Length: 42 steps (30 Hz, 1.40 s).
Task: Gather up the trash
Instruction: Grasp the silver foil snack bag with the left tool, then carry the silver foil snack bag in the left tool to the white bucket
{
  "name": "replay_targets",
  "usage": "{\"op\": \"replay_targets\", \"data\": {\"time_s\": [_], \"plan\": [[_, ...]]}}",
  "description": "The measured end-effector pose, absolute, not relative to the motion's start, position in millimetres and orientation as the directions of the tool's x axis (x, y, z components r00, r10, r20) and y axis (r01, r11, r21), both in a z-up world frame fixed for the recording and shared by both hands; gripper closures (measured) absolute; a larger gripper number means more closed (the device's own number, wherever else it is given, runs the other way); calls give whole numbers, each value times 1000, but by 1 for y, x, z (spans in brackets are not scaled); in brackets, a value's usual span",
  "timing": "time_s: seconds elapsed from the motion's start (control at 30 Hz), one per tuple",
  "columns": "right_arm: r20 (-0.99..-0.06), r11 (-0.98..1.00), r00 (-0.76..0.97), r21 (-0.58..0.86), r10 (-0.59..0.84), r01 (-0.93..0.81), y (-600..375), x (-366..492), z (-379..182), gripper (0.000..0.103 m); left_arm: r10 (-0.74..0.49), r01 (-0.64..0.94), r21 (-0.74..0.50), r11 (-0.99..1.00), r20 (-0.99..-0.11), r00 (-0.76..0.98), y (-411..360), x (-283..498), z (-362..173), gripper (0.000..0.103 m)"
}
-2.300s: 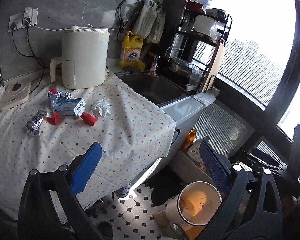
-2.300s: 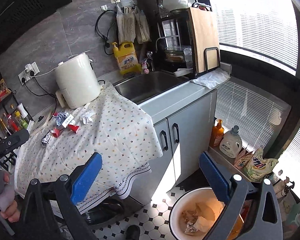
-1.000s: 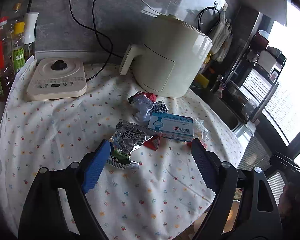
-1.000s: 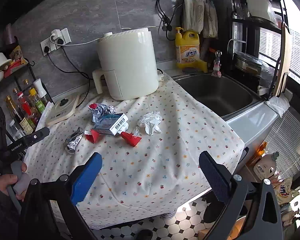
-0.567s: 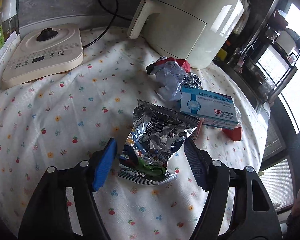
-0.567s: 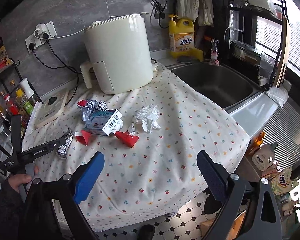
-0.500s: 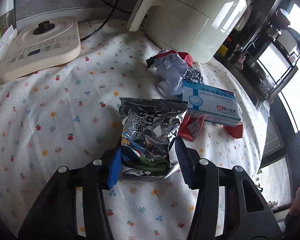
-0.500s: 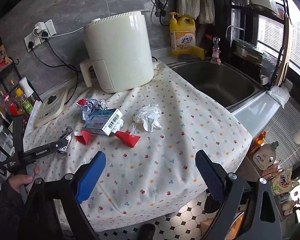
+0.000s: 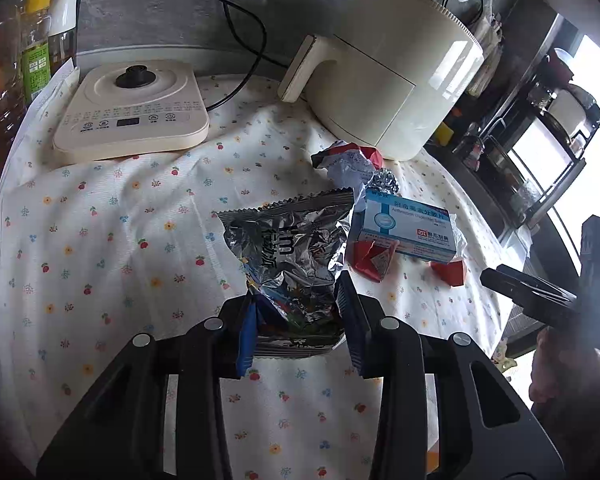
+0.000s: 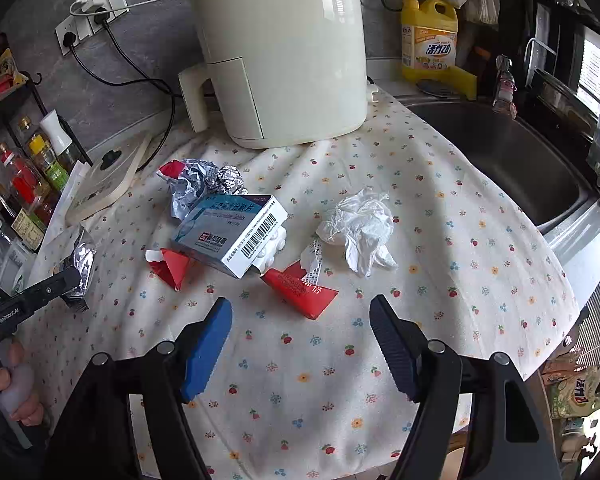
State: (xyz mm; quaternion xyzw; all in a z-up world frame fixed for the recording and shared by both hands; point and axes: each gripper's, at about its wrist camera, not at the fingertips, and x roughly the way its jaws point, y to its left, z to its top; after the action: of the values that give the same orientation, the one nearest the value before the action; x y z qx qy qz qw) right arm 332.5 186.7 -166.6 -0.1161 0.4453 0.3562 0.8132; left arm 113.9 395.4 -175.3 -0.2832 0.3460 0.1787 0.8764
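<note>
As the left gripper closes, its fingers now pinch the crumpled silver foil snack bag.
Right gripper fingers, narrowing yet apart and empty, near the red paper wrapper on the counter; both pickups underway.

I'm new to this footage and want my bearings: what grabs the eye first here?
The left gripper is clamped on a crinkled silver snack bag on the flowered tablecloth. Beside it lies a blue-and-white medicine box among red wrappers, with a big cream air fryer behind.
</note>
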Motion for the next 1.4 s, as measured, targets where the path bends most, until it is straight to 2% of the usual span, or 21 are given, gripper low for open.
{"op": "replay_targets", "data": {"time_s": [0.2, 0.27, 0.3, 0.43, 0.9, 1.4], "plan": [[-819, 707, 334, 118, 466, -698, 208, 348, -187, 33, 151, -538, -351, 766, -715, 682, 391, 97, -170, 66], [-831, 700, 315, 119, 458, -705, 213, 351, -195, 41, 160, -545, -351, 761, -713, 683, 389, 93, -169, 66], [-838, 695, 297, 129, 458, -708, 213, 352, -198, 53, 162, -546, -351, 761, -712, 683, 388, 93, -168, 66], [-824, 677, 274, 169, 496, -716, 206, 347, -193, 56, 164, -542, -347, 765, -708, 686, 379, 92, -164, 66], [-764, 654, 283, 230, 580, -721, 118, 313, -145, 57, 143, -493, -358, 793, -677, 722, 310, 106, -143, 66], [-745, 786, 403, 257, 532, -563, -65, 301, -120, 57, -50, -259, -351, 900, -672, 739, 166, 172, -129, 66]]}}
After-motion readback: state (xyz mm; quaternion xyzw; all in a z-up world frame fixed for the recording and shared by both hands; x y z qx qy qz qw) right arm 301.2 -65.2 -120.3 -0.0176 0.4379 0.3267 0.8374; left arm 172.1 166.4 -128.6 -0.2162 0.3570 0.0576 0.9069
